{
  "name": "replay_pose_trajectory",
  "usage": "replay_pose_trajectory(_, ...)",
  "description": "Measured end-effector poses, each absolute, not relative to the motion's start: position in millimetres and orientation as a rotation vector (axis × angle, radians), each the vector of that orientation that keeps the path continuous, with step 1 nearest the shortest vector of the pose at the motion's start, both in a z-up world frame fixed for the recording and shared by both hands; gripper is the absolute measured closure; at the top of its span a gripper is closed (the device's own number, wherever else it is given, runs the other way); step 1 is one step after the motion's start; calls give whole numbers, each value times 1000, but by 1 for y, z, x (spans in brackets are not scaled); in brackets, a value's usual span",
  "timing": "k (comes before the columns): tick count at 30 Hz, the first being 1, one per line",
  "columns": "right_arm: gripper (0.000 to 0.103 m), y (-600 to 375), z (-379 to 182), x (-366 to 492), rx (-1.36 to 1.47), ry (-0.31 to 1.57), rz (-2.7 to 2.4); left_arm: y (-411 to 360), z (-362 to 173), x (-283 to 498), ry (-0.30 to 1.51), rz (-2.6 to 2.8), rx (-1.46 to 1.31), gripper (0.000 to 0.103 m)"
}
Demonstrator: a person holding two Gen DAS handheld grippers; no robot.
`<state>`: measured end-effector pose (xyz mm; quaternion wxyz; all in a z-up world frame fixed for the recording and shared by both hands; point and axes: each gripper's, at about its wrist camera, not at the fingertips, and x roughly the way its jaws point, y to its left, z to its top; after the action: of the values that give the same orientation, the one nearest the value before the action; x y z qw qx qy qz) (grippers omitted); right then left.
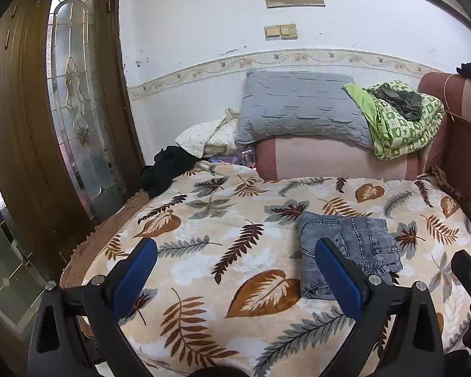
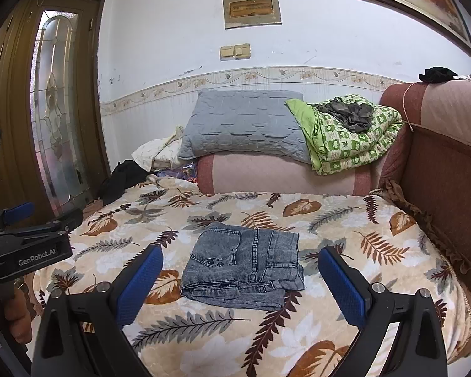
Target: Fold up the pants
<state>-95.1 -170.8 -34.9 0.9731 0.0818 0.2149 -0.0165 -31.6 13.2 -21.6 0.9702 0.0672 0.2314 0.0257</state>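
Since the jeans lie as a compact folded stack on the leaf-print blanket of the bed, the folding looks essentially done; at most a tidy-up is left. Left gripper and right gripper hover above the blanket, fingers spread wide, holding nothing. Grey pillow and green quilt sit well behind, obstructing nothing.
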Motion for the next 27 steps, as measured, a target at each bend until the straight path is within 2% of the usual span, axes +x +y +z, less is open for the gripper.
replay_pose_trajectory(27, 2, -166, -31, -91, 134, 434, -27, 13, -18, -36, 457, 25, 118, 3)
